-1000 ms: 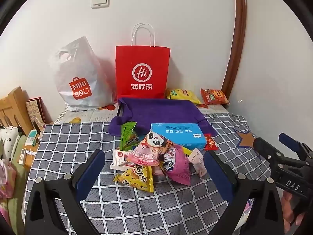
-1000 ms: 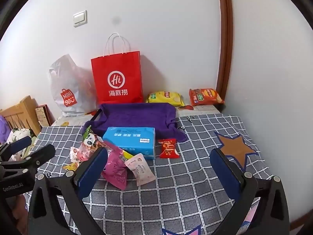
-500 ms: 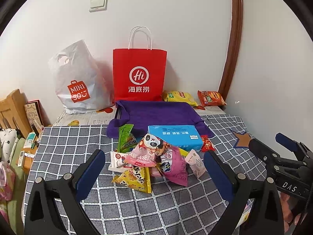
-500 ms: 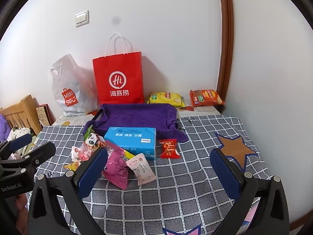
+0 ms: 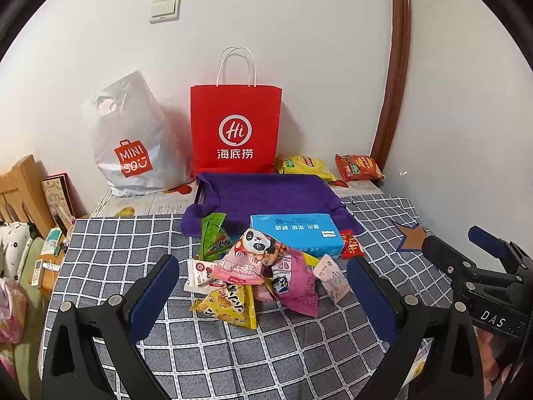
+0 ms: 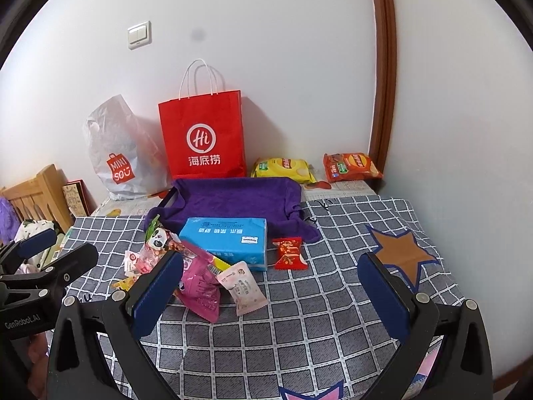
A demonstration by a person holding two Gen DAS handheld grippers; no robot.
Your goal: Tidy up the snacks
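Two bags [image 5: 235, 130], two chip packets [image 6: 282, 169], one box [image 6: 226, 243].

A heap of snack packets [image 5: 263, 276] lies on the checked cloth ahead of the left gripper [image 5: 263, 295]'s spread fingers: a panda-print pink pouch [image 5: 248, 256] on top, a yellow triangular bag [image 5: 231, 305] nearest, a magenta packet [image 5: 294, 283] right.

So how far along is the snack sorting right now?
Barely started. Nothing looks sorted: the purple-lined tray holds no snacks, and the snack pile sits jumbled beside the blue box. Nothing is in hand; the left gripper and right gripper are both open, hovering short of the pile. The red packet and two chip bags by the wall remain loose.
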